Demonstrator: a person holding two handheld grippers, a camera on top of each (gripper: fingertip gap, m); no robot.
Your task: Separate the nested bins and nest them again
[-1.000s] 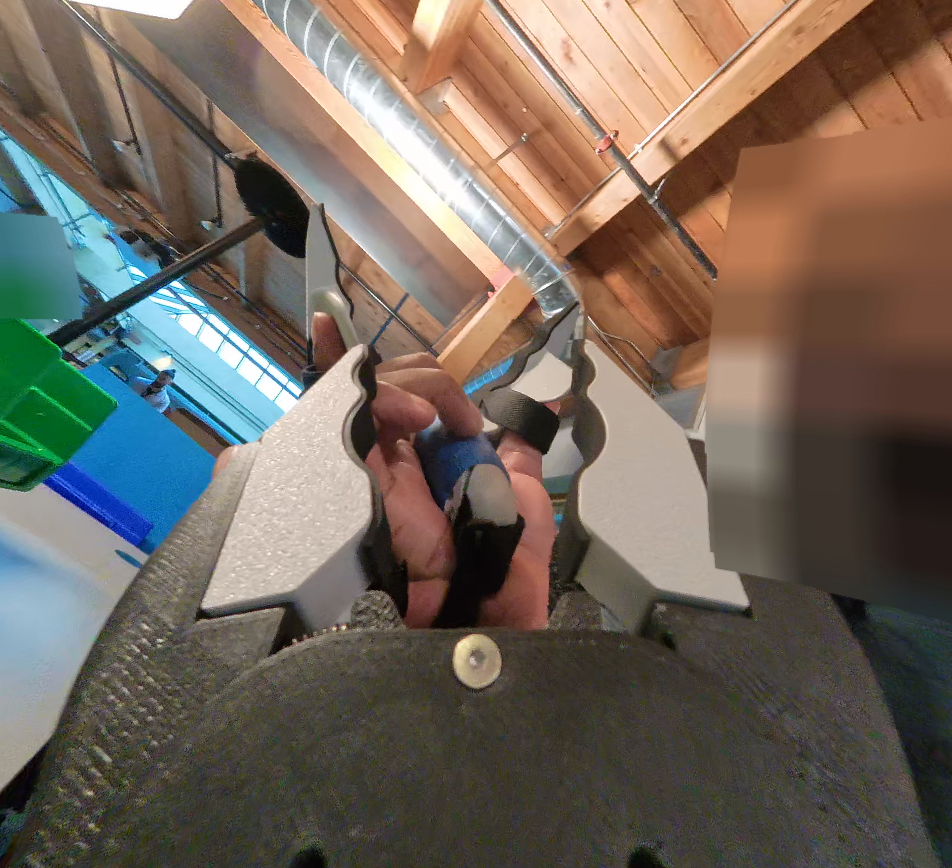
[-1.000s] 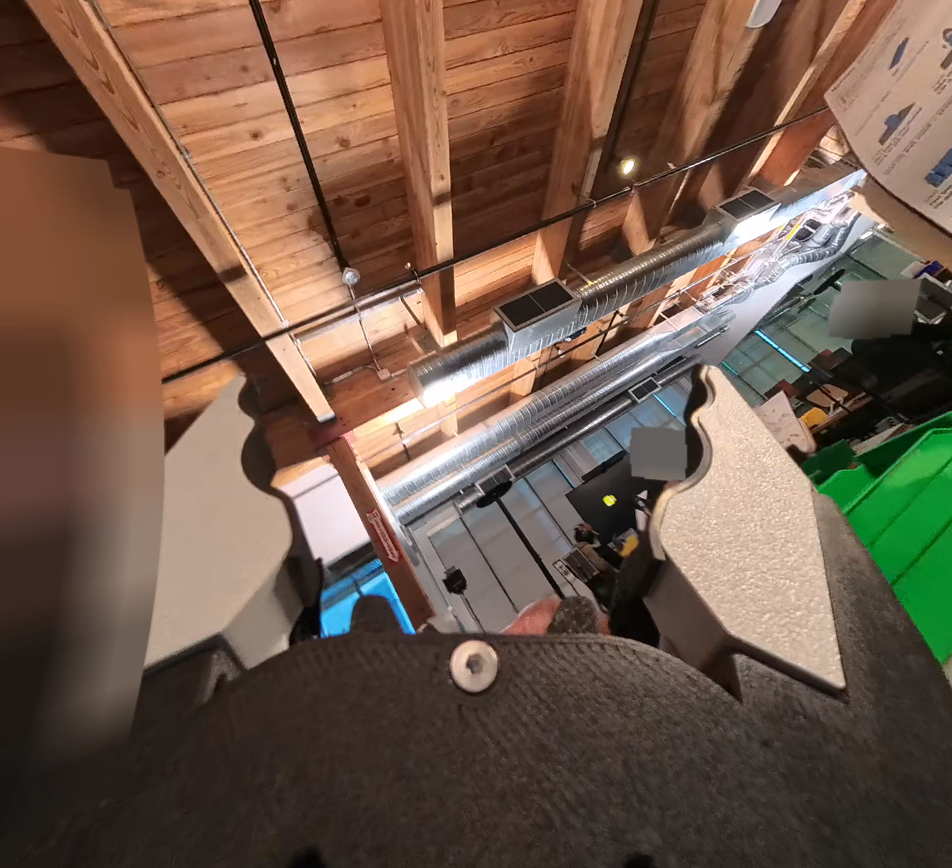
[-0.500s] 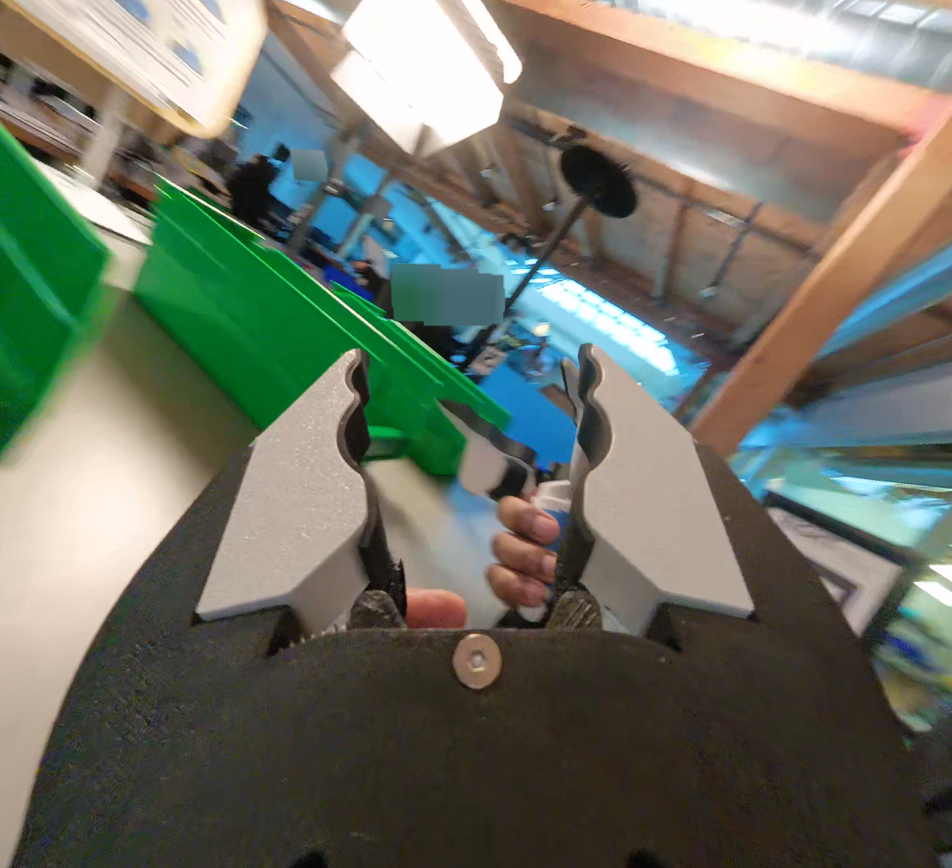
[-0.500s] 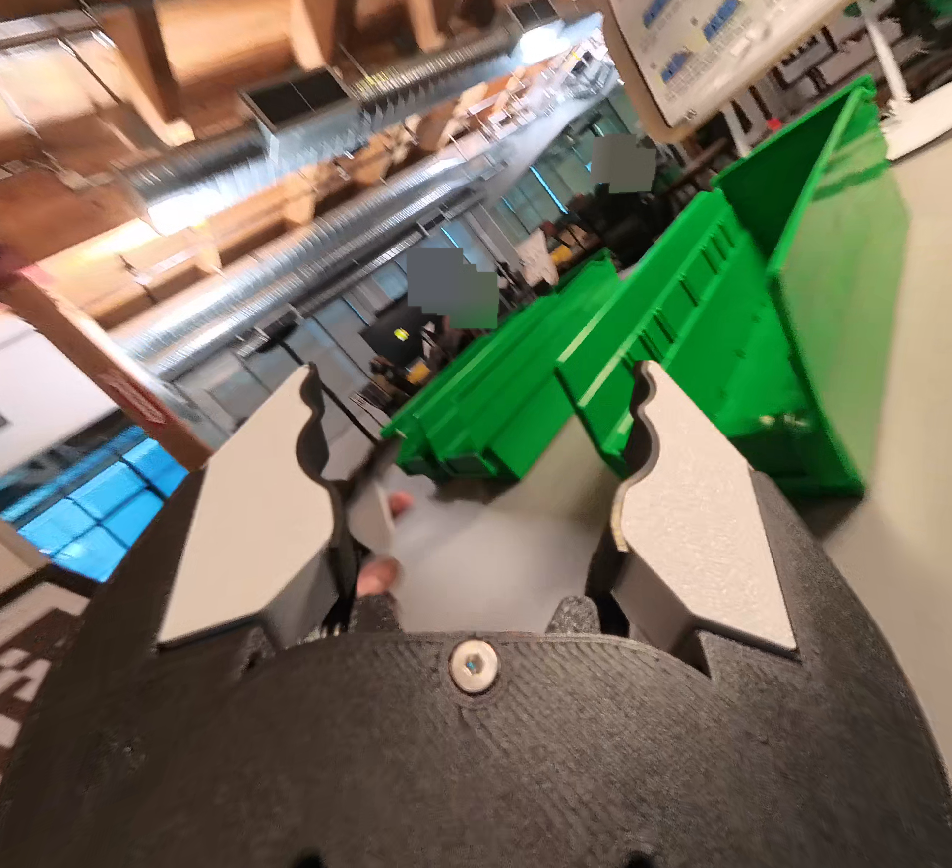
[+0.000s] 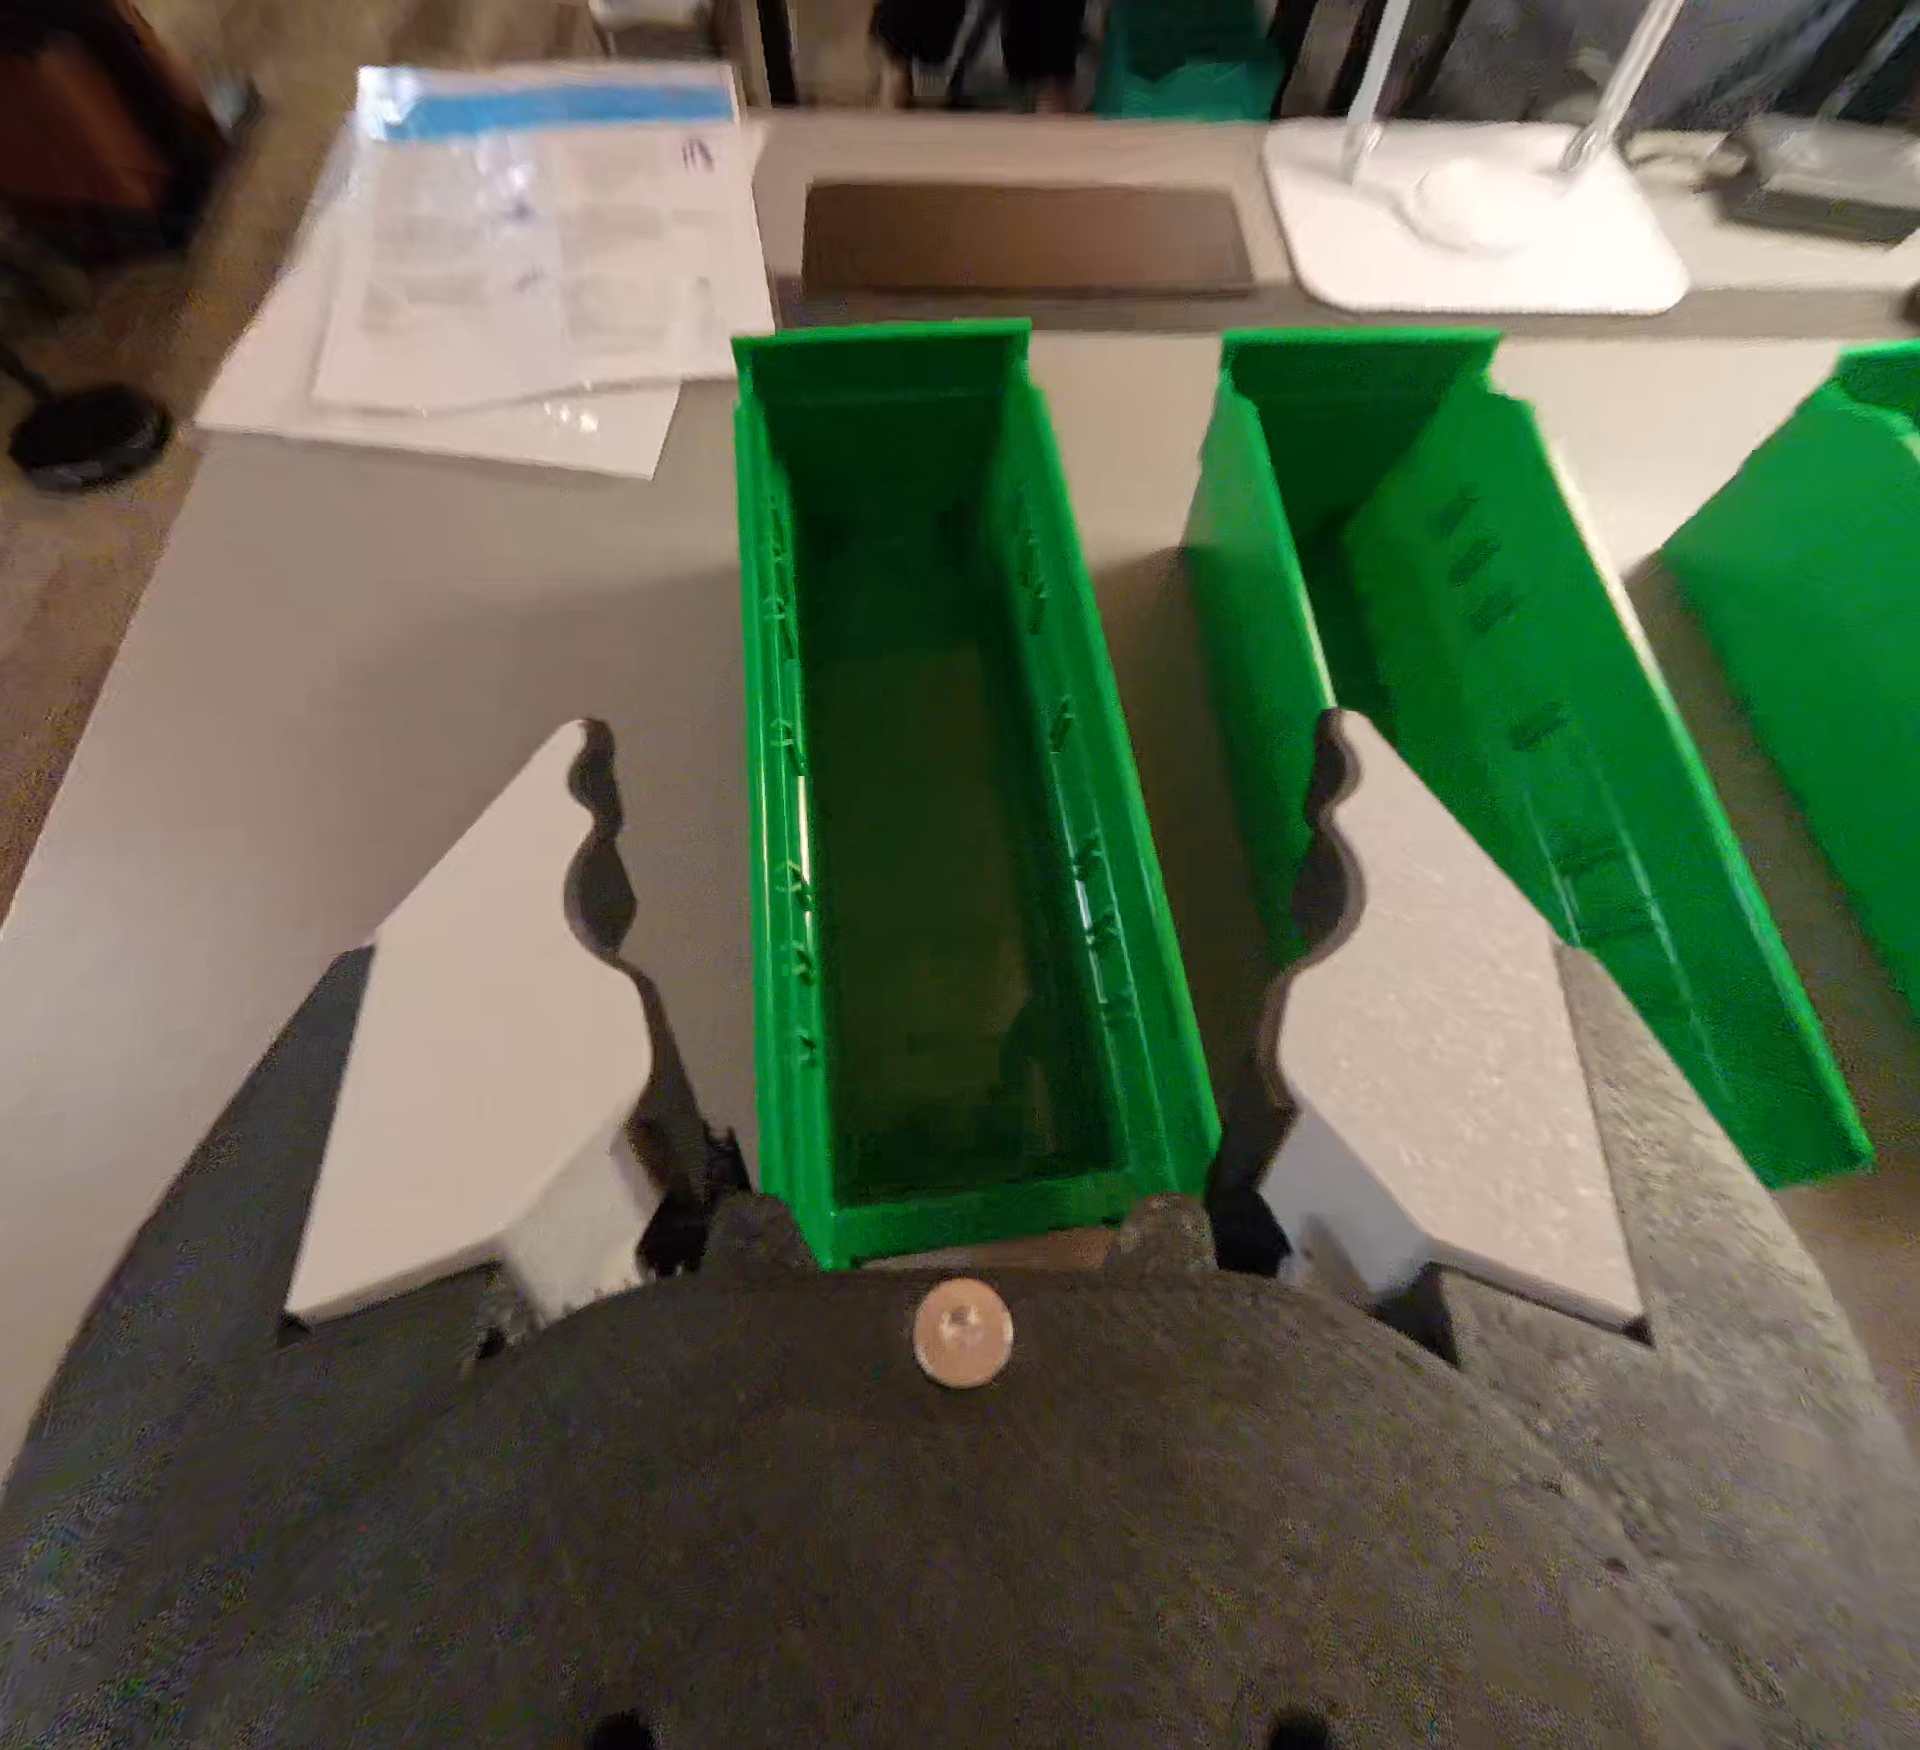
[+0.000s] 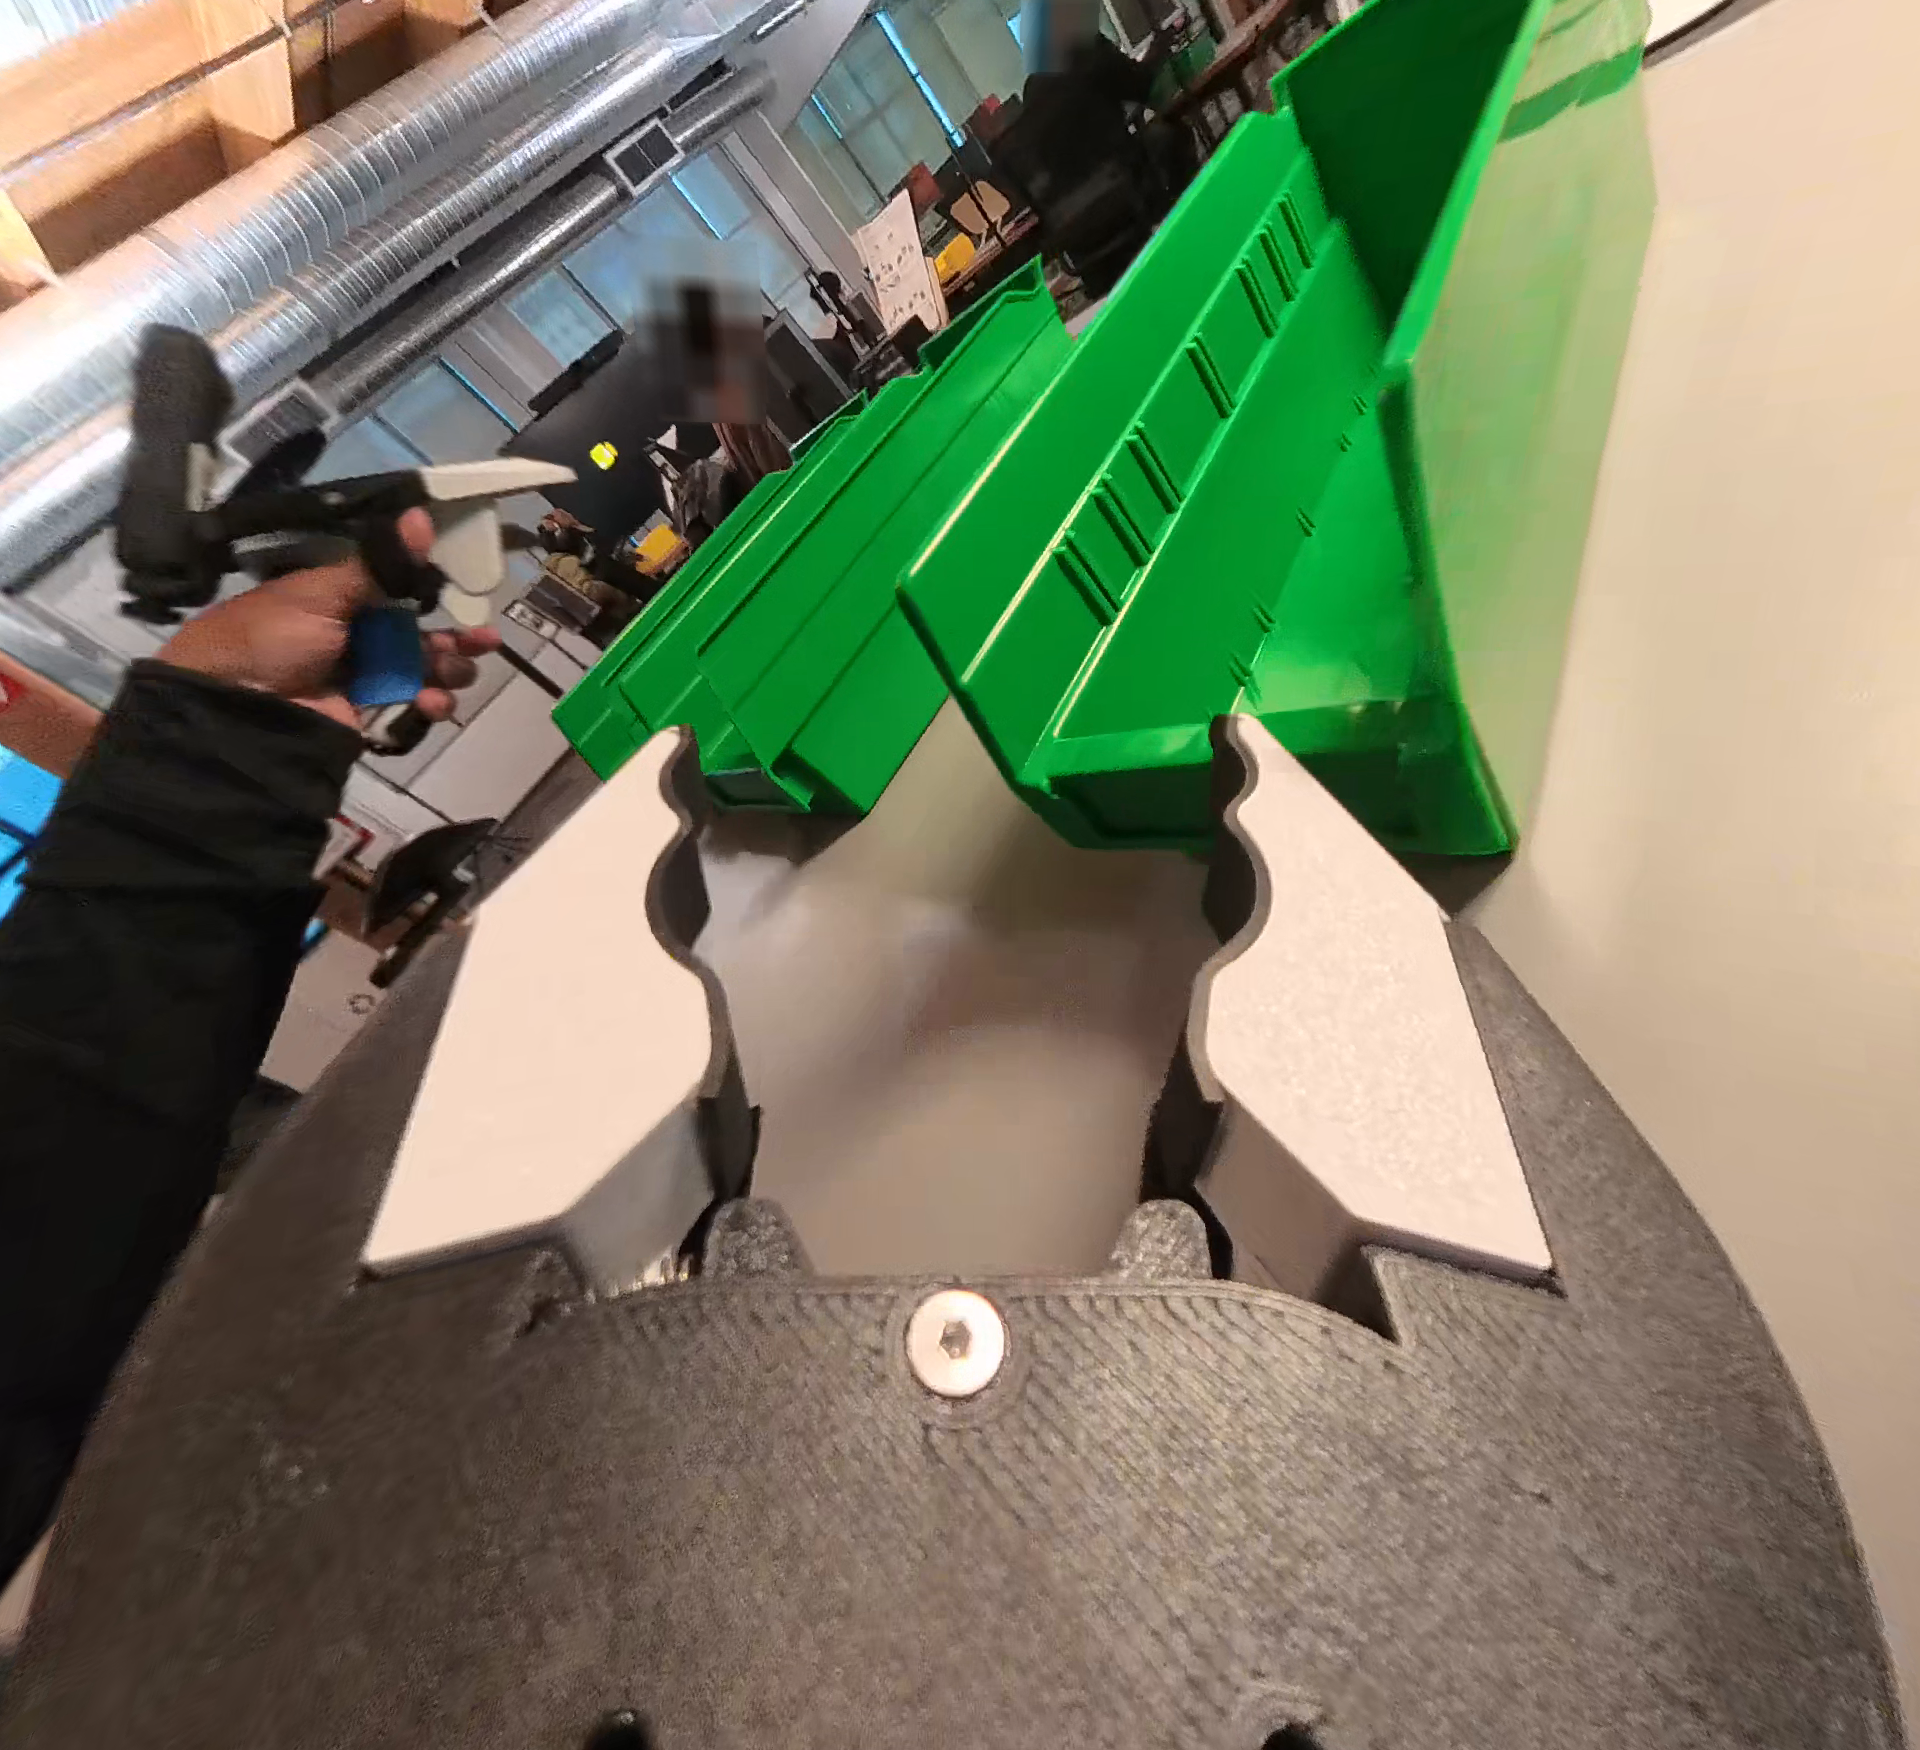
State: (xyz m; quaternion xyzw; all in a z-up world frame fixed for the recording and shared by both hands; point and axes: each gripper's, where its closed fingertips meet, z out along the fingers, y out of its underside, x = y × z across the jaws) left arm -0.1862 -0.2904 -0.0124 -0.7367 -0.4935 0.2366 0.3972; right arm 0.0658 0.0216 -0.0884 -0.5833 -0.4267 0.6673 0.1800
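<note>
I see three green bins (image 5: 966, 765) standing separately on the grey worktop (image 5: 364, 661), side by side. My left gripper (image 5: 961, 744) is spread wide, straddling the leftmost bin without touching it. My right gripper (image 6: 956, 755) is also wide, holding nothing, short of the bins

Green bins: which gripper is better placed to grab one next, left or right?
Left, probably. The left gripper is open, its fingers straddling the nearest green bin without touching it. The right gripper is open too, over bare table, short of the bins.
</note>
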